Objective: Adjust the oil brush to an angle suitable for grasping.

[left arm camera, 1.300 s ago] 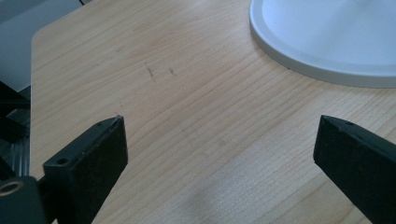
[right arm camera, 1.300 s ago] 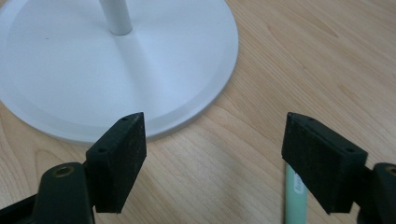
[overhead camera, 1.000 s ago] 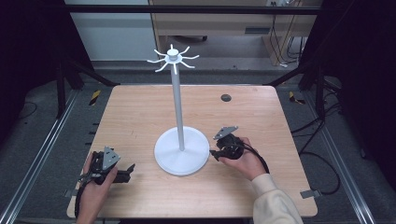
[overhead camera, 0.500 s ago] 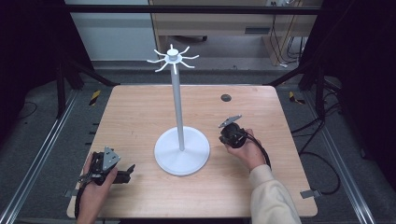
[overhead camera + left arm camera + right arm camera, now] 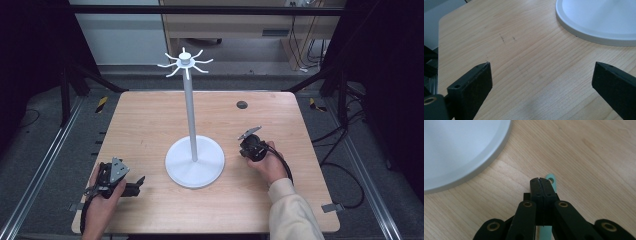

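Note:
A white stand rises from the table's middle, with a round base [image 5: 195,162], a thin pole [image 5: 189,115] and a ring of hooks [image 5: 185,62] on top. My left gripper [image 5: 136,184] rests on the wood near the front left, left of the base. In its own view the left gripper [image 5: 541,75] is open with bare wood between the jaws and the base [image 5: 599,20] ahead. My right gripper [image 5: 246,150] sits just right of the base. In its own view the right gripper [image 5: 539,180] is shut on a thin teal strip [image 5: 551,180] with a hole at its tip.
The wooden table [image 5: 145,125] has a small dark round insert [image 5: 242,105] at the back right. Metal rails run along both sides on the floor. A pale cabinet stands beyond the far edge.
My right gripper has moved away from the base's edge, a little farther back and to the right, and turned. The left gripper has stayed put.

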`<state>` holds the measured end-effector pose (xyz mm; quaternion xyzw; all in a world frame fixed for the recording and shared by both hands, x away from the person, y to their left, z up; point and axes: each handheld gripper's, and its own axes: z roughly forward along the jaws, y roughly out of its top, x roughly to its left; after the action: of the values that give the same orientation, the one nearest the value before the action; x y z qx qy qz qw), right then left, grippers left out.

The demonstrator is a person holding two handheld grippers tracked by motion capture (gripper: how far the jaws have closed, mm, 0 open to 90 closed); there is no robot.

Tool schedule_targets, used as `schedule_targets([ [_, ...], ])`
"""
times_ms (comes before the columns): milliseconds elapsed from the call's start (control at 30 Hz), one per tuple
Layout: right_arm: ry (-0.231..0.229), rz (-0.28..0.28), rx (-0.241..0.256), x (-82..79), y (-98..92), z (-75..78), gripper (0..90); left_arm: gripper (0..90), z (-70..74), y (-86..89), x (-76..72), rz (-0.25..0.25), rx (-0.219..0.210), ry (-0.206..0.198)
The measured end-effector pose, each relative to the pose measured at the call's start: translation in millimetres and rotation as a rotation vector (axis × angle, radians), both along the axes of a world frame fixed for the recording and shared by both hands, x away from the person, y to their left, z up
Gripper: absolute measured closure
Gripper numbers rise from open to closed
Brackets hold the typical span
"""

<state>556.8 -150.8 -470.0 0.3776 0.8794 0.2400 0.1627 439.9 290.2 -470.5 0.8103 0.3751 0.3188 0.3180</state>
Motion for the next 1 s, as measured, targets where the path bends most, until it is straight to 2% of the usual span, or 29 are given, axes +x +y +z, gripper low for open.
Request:
schedule_targets([
  [167,0.012,0.006,-0.001,0.0,0.0,-2.4,90.0,2.6,0.0,-0.2,-0.1,-0.001,0.001,0.001],
  [367,0.031,-0.004,-0.039,0.4,1.6,-6.5,90.0,2.6,0.1,-0.1,-0.2,-0.001,0.0,0.001],
  [600,0.026,-0.013,-0.052,0.7,1.8,-6.5,90.0,2.6,0.1,-0.3,-0.3,-0.001,0.0,0.001],
  [667,0.015,-0.033,-0.072,1.4,1.7,-6.6,90.0,2.6,0.1,-0.3,-0.3,-0.001,0.0,0.001],
  [700,0.004,-0.066,-0.097,2.8,0.3,-6.6,90.0,2.6,0.1,-0.2,-0.3,-0.001,0.0,0.001],
  [767,0.001,-0.077,-0.103,3.5,-0.8,-6.6,90.0,2.6,0.1,-0.1,-0.4,-0.001,-0.001,0.002],
  [800,-0.007,-0.111,-0.118,5.3,-3.8,-6.8,90.0,2.6,0.1,-0.1,-0.4,-0.001,-0.001,0.001],
  [1000,-0.008,-0.158,-0.103,8.6,-11.9,-6.6,90.0,2.6,-0.2,-0.7,-0.2,-0.003,0.0,0.006],
])
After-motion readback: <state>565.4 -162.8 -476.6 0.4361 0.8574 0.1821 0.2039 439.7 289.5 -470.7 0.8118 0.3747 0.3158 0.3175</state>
